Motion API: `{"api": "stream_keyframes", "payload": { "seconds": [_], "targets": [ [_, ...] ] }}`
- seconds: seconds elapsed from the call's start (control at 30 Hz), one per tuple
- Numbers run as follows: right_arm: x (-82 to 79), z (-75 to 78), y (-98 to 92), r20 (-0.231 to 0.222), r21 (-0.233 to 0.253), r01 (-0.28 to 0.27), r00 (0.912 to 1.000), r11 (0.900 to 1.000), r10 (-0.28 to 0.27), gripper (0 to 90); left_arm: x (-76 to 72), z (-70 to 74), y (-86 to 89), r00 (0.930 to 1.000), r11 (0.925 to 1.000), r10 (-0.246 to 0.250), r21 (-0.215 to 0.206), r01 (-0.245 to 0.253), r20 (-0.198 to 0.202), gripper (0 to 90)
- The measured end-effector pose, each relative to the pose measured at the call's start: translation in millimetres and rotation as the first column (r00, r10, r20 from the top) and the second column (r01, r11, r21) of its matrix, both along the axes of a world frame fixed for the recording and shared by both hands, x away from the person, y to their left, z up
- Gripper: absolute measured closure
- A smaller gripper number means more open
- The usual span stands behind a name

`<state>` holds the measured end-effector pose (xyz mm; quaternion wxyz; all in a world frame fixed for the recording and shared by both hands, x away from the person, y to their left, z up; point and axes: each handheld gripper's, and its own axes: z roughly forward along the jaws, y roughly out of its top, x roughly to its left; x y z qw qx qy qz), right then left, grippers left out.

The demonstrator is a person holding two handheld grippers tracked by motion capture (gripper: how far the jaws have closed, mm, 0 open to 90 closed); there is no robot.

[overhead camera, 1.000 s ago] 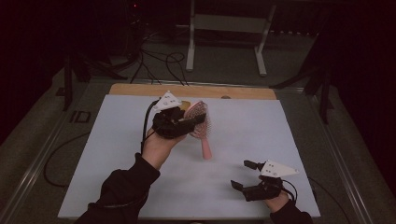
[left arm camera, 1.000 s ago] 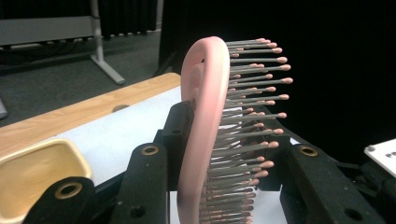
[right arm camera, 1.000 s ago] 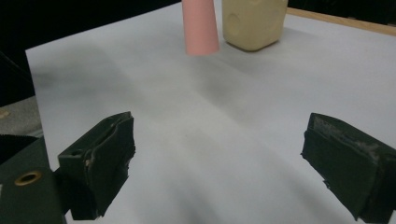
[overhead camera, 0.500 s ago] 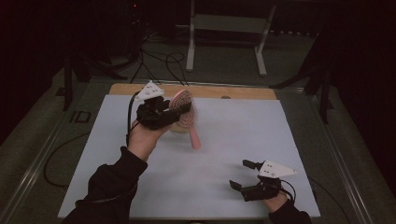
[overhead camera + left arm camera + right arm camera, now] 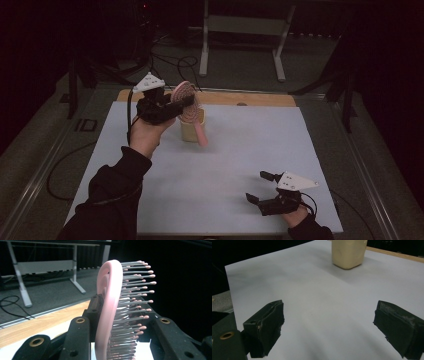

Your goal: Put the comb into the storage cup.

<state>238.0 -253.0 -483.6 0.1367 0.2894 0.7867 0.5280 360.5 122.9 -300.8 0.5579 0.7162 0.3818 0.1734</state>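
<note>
A pink hairbrush [image 5: 187, 105] hangs in the air with its handle pointing down, held by its head in my left gripper [image 5: 172, 106]. In the left gripper view the brush head [image 5: 110, 310] stands upright between the black jaws, bristles to the right. The handle hangs in front of a cream-coloured cup [image 5: 191, 129] that stands on the white mat [image 5: 240, 150]. The same cup [image 5: 348, 252] is at the top of the right gripper view. My right gripper [image 5: 260, 187] rests low near the mat's front right, open, with nothing between its fingers [image 5: 265, 326].
A wooden strip [image 5: 250, 98] runs along the mat's far edge. Behind the table stand a metal frame [image 5: 240, 30] and cables on the dark floor. Dark table rails flank the mat on both sides.
My left gripper has carried the hairbrush to the left and farther back, and raised it above the cup. The right gripper has stayed in place.
</note>
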Motion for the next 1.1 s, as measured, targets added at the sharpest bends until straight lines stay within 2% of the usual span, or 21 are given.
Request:
{"api": "stream_keyframes", "payload": {
  "seconds": [0.53, 0.73, 0.9, 1.1],
  "targets": [
    [-0.5, 0.7, 0.0, -0.001, 0.008, -0.002, 1.0, 1.0, 0.002, 8.9, 26.4, 7.3, 7.0, 0.9974, 0.9973, 0.072, -0.013, -0.072, 0.006, 65.2],
    [-0.4, 1.0, -1.0, 0.0, 0.007, -0.003, 1.0, 1.0, 0.003, 8.9, 31.5, 11.1, 6.8, 0.9934, 0.9943, 0.106, -0.006, -0.106, 0.042, 65.2],
    [-0.4, 1.2, -1.0, 0.0, 0.007, -0.004, 1.0, 1.0, 0.004, 8.9, 37.4, 12.5, 6.4, 0.9901, 0.9906, 0.136, -0.018, -0.136, 0.034, 65.2],
    [-0.7, 1.6, -1.2, 0.006, 0.002, 0.0, 1.0, 1.0, 0.0, 9.1, 44.3, 15.1, 6.6, 0.9861, 0.987, 0.16, -0.017, -0.16, 0.044, 65.2]
  ]
}}
